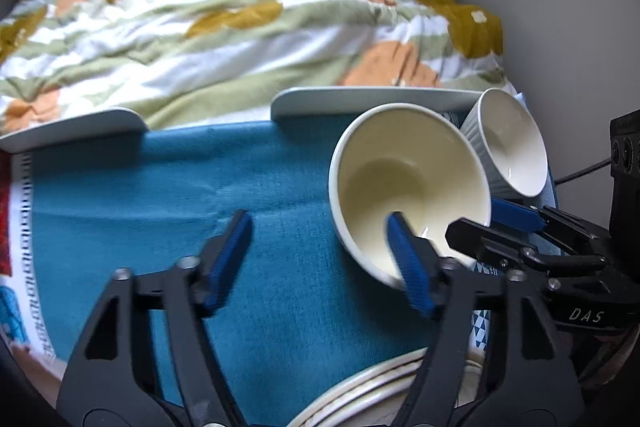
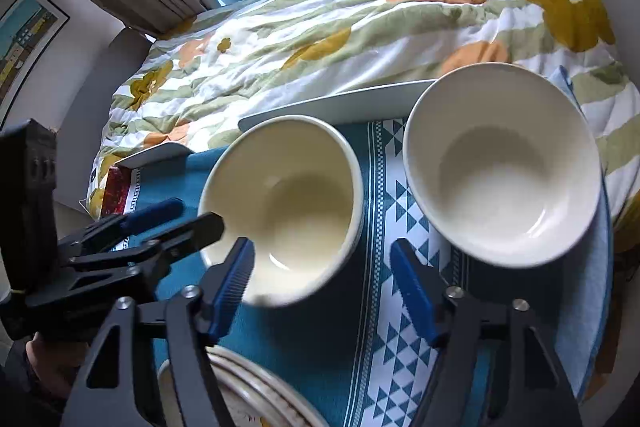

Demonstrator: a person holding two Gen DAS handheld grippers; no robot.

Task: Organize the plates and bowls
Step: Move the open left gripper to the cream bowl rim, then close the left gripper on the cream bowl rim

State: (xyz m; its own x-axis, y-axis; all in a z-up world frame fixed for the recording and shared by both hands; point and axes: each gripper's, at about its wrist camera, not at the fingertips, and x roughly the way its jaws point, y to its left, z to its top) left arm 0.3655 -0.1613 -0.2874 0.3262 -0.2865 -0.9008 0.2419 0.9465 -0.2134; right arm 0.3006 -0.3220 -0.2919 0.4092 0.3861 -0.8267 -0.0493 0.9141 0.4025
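A cream bowl (image 1: 404, 183) sits on the blue cloth (image 1: 160, 195), with a white ribbed bowl (image 1: 508, 143) just beyond it to the right. In the right wrist view the cream bowl (image 2: 284, 203) is at centre and the white bowl (image 2: 504, 163) at right. My left gripper (image 1: 324, 259) is open, its right finger over the cream bowl's near rim. My right gripper (image 2: 324, 287) is open, with the cream bowl's near rim at its left finger. A stack of plates (image 1: 384, 387) lies at the near edge and also shows in the right wrist view (image 2: 256, 391).
A white tray rim (image 1: 372, 101) borders the cloth at the back. A flowered quilt (image 1: 240, 19) covers the bed beyond. A patterned blue and white cloth (image 2: 404, 347) lies under the bowls. Curtains and a wall stand behind.
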